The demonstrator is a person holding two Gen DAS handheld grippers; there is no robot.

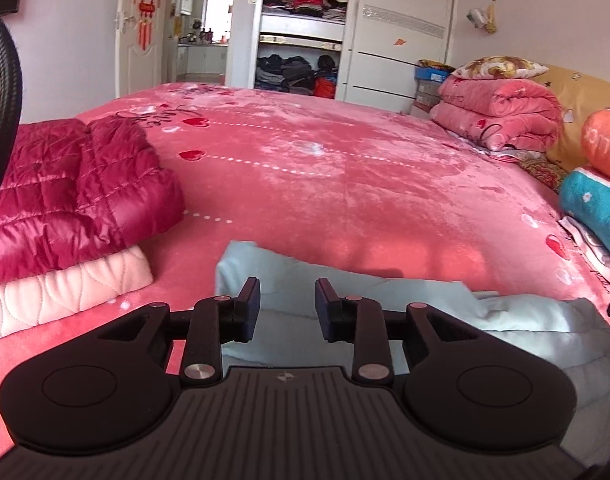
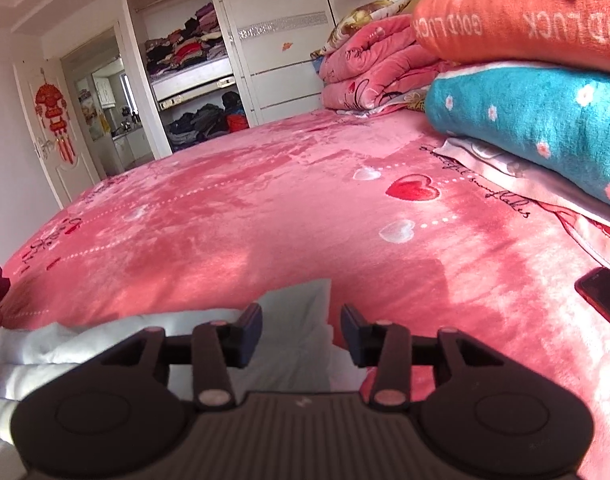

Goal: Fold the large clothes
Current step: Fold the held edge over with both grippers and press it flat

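**foldnoob:** Both hands are over the near edge of the bed. The left gripper (image 1: 287, 308) has its jaws apart with nothing between them, and the right gripper (image 2: 301, 334) is spread the same way, also empty. The pale blue garment (image 1: 385, 304) lies under both of them along the near side of the pink bedspread (image 1: 345, 184), rumpled and partly doubled over. What's the best grab from here?

**laundry_dad:** My guess is you're about to pinch the two far corners. In the right view the cloth's corner (image 2: 301, 300) pokes up just past the fingers, so go for that one. Get both layers deep between the pads; thick fabric slips out of a shallow pinch. Match the left side on its own corner, lift evenly, and keep the edge taut between your hands.

**foldnoob:** Anything to watch out for?

**laundry_dad:** The phone (image 2: 603, 300) sits near your right, so don't drag cloth over it. The folded red quilted jacket (image 1: 73, 188) on the pink quilted piece (image 1: 65, 292) is off to your left, and the blanket stack (image 2: 525, 92) is further right. There's plenty of spread beyond to fold onto.
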